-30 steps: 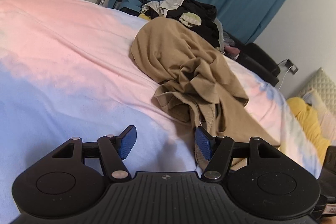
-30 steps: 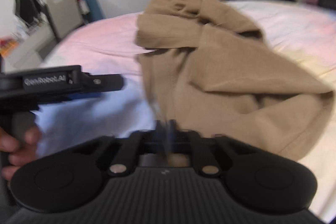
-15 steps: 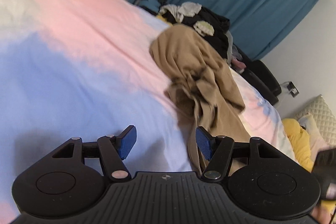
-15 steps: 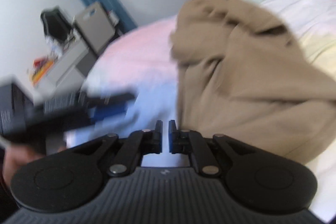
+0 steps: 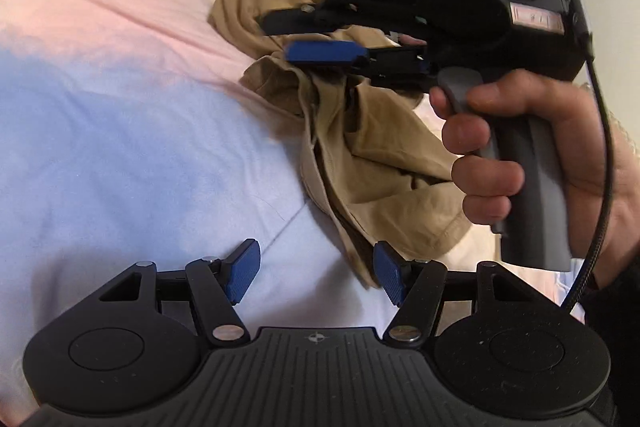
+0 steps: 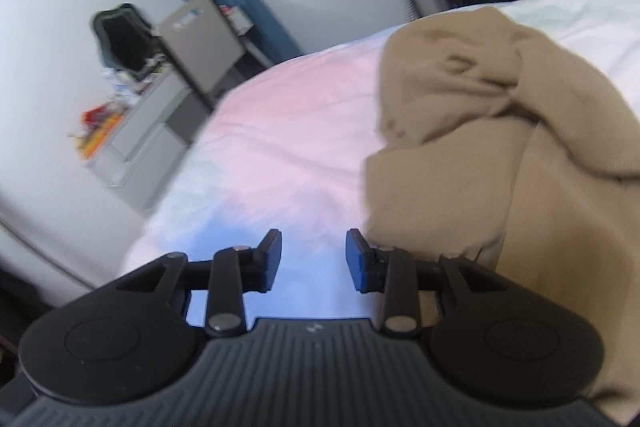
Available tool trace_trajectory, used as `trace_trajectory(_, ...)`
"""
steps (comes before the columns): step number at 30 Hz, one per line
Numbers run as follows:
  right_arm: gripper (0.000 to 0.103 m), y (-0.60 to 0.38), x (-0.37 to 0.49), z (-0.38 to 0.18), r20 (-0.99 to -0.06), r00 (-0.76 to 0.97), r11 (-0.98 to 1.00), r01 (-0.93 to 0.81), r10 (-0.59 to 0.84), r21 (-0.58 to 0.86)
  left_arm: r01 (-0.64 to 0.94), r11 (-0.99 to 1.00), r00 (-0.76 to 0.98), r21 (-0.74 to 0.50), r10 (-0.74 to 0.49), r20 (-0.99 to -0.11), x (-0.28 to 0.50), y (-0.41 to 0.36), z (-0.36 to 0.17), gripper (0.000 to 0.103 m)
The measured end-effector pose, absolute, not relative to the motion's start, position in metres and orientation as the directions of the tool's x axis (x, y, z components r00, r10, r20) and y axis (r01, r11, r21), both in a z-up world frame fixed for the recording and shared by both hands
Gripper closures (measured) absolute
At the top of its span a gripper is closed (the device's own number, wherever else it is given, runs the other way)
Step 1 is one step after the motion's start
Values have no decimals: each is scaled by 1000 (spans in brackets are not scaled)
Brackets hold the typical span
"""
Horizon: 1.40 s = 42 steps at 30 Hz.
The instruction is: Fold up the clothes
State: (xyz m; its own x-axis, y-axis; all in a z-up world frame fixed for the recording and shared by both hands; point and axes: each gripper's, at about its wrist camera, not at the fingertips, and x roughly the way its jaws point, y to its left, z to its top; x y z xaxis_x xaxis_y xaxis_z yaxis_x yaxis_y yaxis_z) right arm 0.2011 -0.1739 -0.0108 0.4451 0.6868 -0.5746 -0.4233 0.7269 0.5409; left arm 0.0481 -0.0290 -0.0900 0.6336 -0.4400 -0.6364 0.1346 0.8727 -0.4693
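Both claws are hovering spread and empty: the left claw point(image 5: 316, 273) beside the crumpled tan garment point(image 5: 372, 163) on the bed point(image 5: 120, 131), the right claw point(image 6: 313, 255) at its edge.

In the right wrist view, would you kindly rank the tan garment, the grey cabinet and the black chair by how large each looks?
1. The tan garment, by far the largest, though it also lies nearest the camera.
2. The grey cabinet.
3. The black chair, farther back, so its true size against the cabinet is unsure.
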Motion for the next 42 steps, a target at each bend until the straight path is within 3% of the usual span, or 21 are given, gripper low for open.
trace_trajectory(4, 63, -194, 209, -21, -599, 560, 819, -376, 573, 433, 141, 856, 643, -498, -462, -611, 56, -32, -93, 37)
trace_trajectory(6, 54, -206, 211, -23, -600, 586, 838, -359, 545, 411, 148, 850, 637, -506, -474, -608, 58, -35, -96, 37)
trace_trajectory(9, 47, -212, 217, -29, -603, 571, 831, -364, 556, 421, 157, 841, 633, -518, -488, -601, 61, -37, -100, 37)
trace_trajectory(14, 25, -194, 222, -29, -588, 514, 780, -443, 625, 442, 169, 818, 630, -549, -518, -578, 61, -37, -101, 38)
trace_trajectory(17, 26, -187, 215, -22, -557, 529, 768, -472, 640, 434, 173, 808, 629, -563, -531, -568, 61, -38, -100, 39)
trace_trajectory(19, 26, -194, 212, -17, -523, 577, 778, -445, 628, 443, 178, 793, 625, -582, -548, -556, 60, -36, -101, 45)
trace_trajectory(21, 32, -207, 213, -12, -483, 625, 783, -405, 614, 472, 183, 788, 619, -588, -557, -554, 60, -37, -102, 46)
trace_trajectory(23, 41, -231, 215, -14, -446, 681, 785, -325, 581, 527, 190, 792, 619, -580, -555, -556, 59, -38, -102, 46)
trace_trajectory(29, 42, -306, 218, -25, -361, 822, 709, -72, 441, 701, 185, 788, 619, -587, -557, -553, 62, -38, -104, 46)
trace_trajectory(32, 39, -338, 214, -45, -384, 829, 610, 68, 405, 790, 186, 789, 620, -586, -557, -553, 64, -38, -105, 46)
trace_trajectory(36, 30, -365, 197, -45, -474, 842, 603, 242, 259, 760, 184, 786, 622, -590, -558, -549, 65, -38, -106, 46)
trace_trajectory(39, 30, -364, 184, -26, -459, 865, 689, 206, 204, 695, 178, 777, 629, -604, -562, -537, 66, -37, -107, 46)
trace_trajectory(42, 30, -327, 183, 7, -404, 855, 794, -13, 324, 608, 174, 762, 637, -624, -570, -519, 70, -37, -108, 46)
